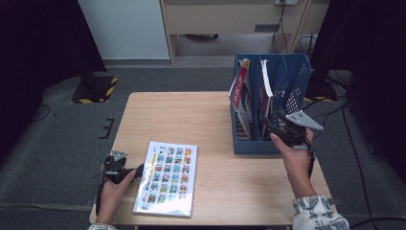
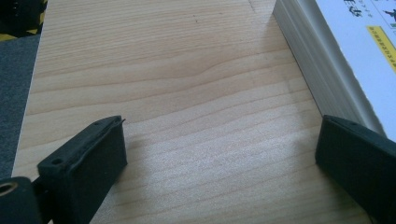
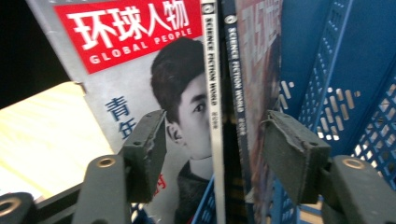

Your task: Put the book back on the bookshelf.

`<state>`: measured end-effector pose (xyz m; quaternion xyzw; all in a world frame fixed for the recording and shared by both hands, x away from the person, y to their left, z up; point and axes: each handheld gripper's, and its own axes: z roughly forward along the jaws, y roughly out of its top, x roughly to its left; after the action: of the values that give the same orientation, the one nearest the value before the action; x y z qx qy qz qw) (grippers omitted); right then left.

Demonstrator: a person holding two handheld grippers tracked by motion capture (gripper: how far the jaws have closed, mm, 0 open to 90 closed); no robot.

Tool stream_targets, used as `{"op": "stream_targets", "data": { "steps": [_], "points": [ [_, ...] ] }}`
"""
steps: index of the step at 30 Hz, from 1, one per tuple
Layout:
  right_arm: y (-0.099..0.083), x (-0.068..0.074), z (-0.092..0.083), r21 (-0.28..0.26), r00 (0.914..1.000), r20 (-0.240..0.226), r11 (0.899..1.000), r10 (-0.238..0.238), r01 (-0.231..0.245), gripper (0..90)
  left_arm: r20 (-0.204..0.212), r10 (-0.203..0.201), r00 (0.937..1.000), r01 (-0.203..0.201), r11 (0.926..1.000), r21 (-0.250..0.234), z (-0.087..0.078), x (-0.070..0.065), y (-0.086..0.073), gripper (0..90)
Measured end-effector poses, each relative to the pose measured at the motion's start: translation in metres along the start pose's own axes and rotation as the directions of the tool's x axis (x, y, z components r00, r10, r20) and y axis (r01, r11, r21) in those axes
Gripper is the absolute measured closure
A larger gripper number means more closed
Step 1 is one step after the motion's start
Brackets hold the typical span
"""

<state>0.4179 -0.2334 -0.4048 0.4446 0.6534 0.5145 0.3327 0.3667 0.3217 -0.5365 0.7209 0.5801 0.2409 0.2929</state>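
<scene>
At the blue rack [image 1: 249, 143], right side of the table [image 1: 191, 115], my right gripper [image 1: 277, 130] sits at the open front. Its jaws stand apart with the magazine spines between them: the Global People issue [image 3: 140, 70] and the two Science Fiction World copies [image 3: 236, 70]. The pads press on nothing that I can see, so I read this one as released, and the magazines stand upright in the rack on their own.

Left gripper [image 1: 125, 171] rests low at the table's near left edge, jaws wide and empty, the right one just beside the book's [image 2: 322, 70] page edge. That book [image 1: 167, 177] lies flat, cover up, well apart from the rack. It looks to be the next thing to file.

Notes for doing this well:
- Back the right gripper straight out along the spines. Any sideways drift could tip a magazine, since the Global People issue already leans left.
- For the book, one jaw must get under the edge. I judge the table edge useful: slide the book partly over it, then pinch.
- Grip near the spine so the pages do not fan.
- Free slots show to the right of the magazines; aim there and enter upright.
</scene>
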Motion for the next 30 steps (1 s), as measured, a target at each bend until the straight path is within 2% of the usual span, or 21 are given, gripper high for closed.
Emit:
{"op": "stream_targets", "data": {
  "steps": [4,9,13,17,25,30],
  "points": [
    [-0.004,0.007,-0.004,0.008,0.9998,-0.020,1.000,-0.004,0.005,36.1,0.000,0.000,1.0000,0.000,1.0000,0.000,0.000,0.000,0.000,1.3],
    [-0.010,0.021,-0.008,0.013,0.9975,-0.070,1.000,-0.012,0.012,34.5,0.000,0.000,1.0000,0.000,1.0000,0.000,0.000,0.000,0.000,1.3],
    [-0.016,0.036,-0.007,0.026,0.9918,-0.115,0.998,-0.055,0.058,34.7,0.000,0.000,1.0000,0.000,1.0000,0.000,0.000,0.000,0.000,1.3],
    [-0.019,0.047,-0.005,0.028,0.9852,-0.153,0.996,-0.078,0.084,35.9,0.000,0.000,1.0000,0.000,1.0000,0.000,0.000,0.000,0.000,1.3],
    [-0.026,0.069,0.003,0.024,0.9617,-0.244,0.991,-0.125,0.135,35.5,0.000,0.000,1.0000,0.000,1.0000,0.000,0.000,0.000,0.000,1.2],
    [-0.033,0.087,0.012,0.053,0.9442,-0.299,0.985,-0.138,0.161,33.5,0.001,0.001,1.0000,-0.001,1.0000,0.001,0.000,0.000,0.000,1.1]
  ]
}}
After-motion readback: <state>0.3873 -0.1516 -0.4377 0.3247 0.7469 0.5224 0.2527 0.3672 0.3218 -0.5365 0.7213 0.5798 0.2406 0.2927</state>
